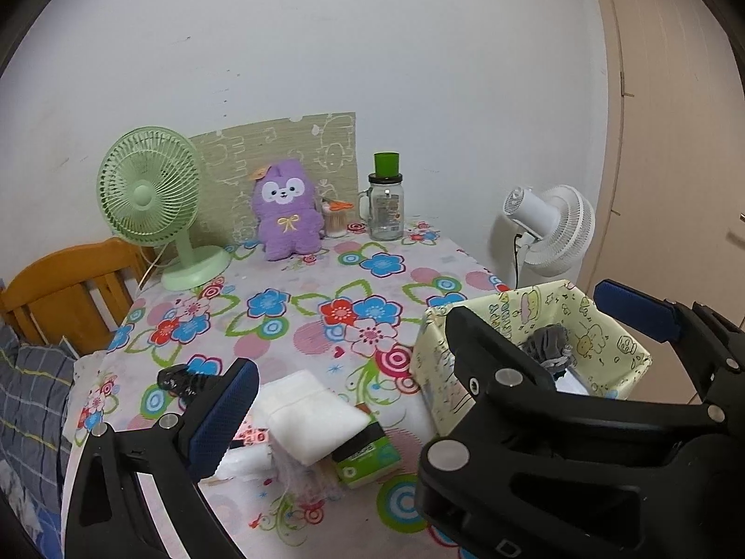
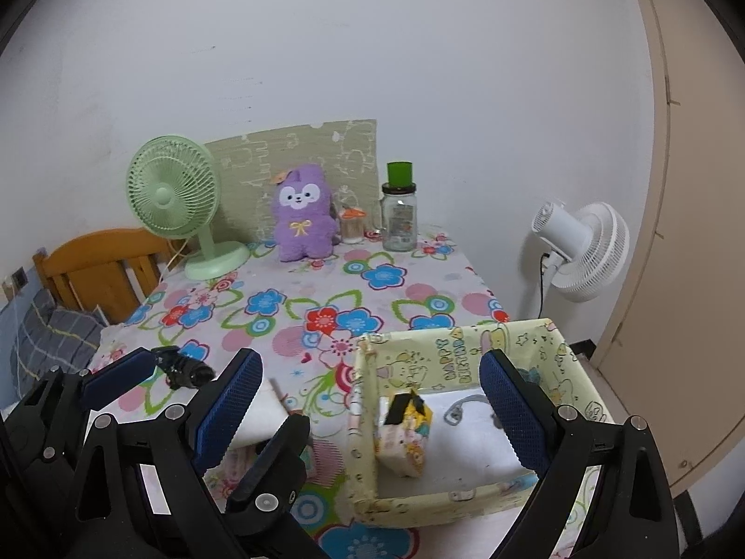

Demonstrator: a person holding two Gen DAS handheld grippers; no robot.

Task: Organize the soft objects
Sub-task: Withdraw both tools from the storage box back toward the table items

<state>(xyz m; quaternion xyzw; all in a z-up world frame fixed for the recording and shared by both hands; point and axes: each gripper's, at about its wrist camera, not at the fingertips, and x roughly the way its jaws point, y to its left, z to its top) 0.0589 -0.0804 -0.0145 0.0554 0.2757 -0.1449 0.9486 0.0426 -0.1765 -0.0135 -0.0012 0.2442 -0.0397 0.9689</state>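
Both grippers hang spread and empty, the left gripper (image 1: 419,330) above the folded white towel (image 1: 309,414) beside the yellow box (image 2: 368,424), the right gripper (image 2: 372,414) over that box; advise pinching the towel's thick fold squarely before lifting it across.
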